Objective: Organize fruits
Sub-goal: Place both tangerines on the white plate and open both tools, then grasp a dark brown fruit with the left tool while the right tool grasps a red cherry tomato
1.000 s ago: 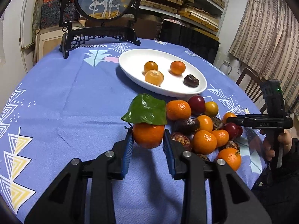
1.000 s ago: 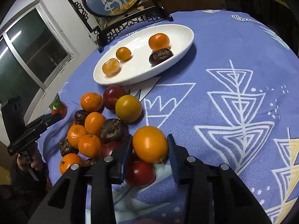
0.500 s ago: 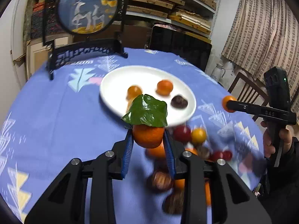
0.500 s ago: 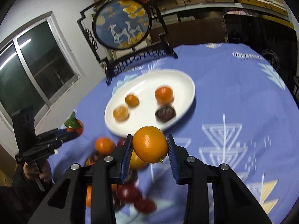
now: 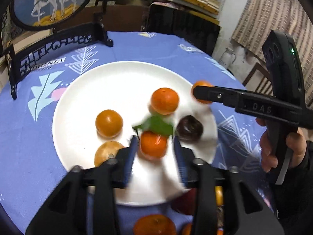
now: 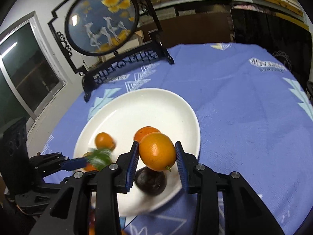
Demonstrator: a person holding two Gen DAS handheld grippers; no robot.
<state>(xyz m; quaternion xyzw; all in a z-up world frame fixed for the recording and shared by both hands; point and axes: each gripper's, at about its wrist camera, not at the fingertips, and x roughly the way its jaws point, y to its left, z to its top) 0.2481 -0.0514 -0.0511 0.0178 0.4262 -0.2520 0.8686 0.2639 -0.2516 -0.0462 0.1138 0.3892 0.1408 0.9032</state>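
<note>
Plate [image 5: 82,90] with four fruits, two grippers [image 5: 154,146] [image 6: 157,154], one fruit each

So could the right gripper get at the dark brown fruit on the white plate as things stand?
Probably not yet: the right gripper is shut on a large orange citrus fruit, directly above the dark brown fruit on the white plate. It would need to release first.

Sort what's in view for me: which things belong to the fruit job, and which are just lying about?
Job:
- leafy tangerine between the left tongs
- orange held by the right tongs
- white plate
- dark plum

Lying about:
- deer screen
- blue tablecloth
</note>
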